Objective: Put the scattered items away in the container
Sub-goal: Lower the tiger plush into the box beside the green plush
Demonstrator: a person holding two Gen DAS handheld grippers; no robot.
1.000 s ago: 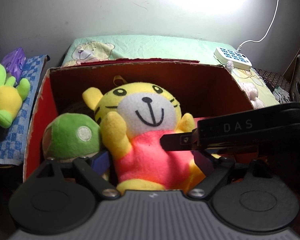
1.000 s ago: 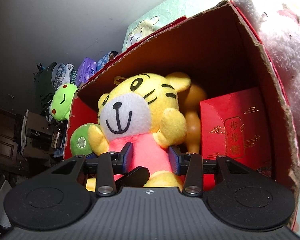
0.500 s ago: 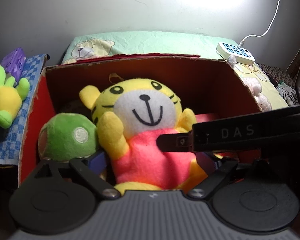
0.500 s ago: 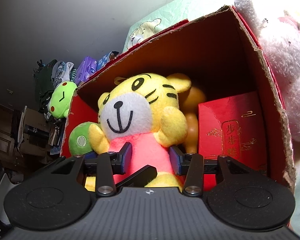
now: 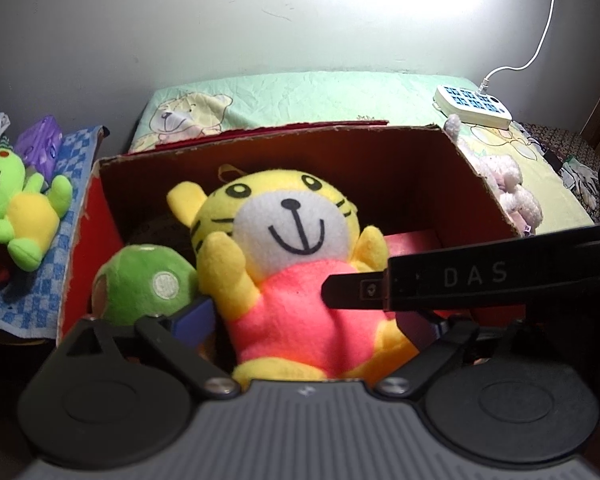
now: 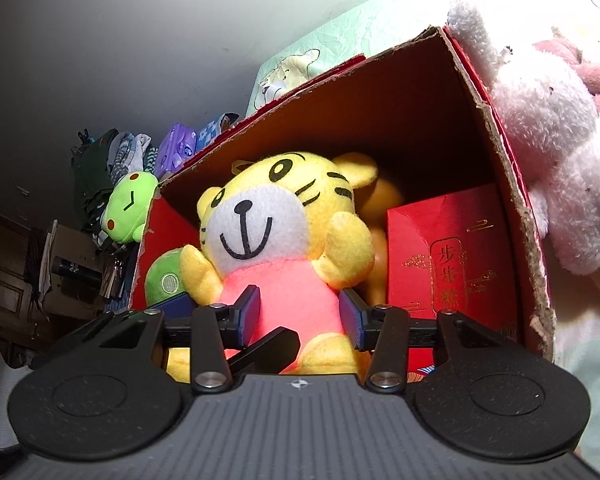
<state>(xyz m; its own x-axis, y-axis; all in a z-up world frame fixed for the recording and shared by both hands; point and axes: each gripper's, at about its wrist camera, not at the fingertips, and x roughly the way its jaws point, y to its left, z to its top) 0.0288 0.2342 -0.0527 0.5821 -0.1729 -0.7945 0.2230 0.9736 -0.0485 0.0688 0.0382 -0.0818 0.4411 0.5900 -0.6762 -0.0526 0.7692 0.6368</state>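
A yellow tiger plush (image 5: 296, 248) in a pink shirt sits upright in the red cardboard box (image 5: 260, 140), beside a green ball plush (image 5: 148, 280) and a red envelope (image 6: 448, 264). My left gripper (image 5: 306, 320) straddles the tiger's lower body; its jaws are opening and the pads stand clear of the plush. My right gripper (image 6: 300, 316) has its blue pads against both sides of the tiger (image 6: 276, 216) at the pink torso, and those jaws are easing open too. One right gripper finger (image 5: 360, 290) crosses the tiger's belly in the left wrist view.
A green frog plush (image 5: 16, 208) lies on a blue checked cloth left of the box. A white and pink plush (image 6: 540, 140) leans on the box's right wall (image 6: 500, 128). A white power strip (image 5: 474, 106) rests on the green bear-print sheet (image 5: 320, 96) behind.
My left gripper's fingers have spread wide away from the tiger. The right gripper's pads have parted slightly. The tiger stays seated in the box.
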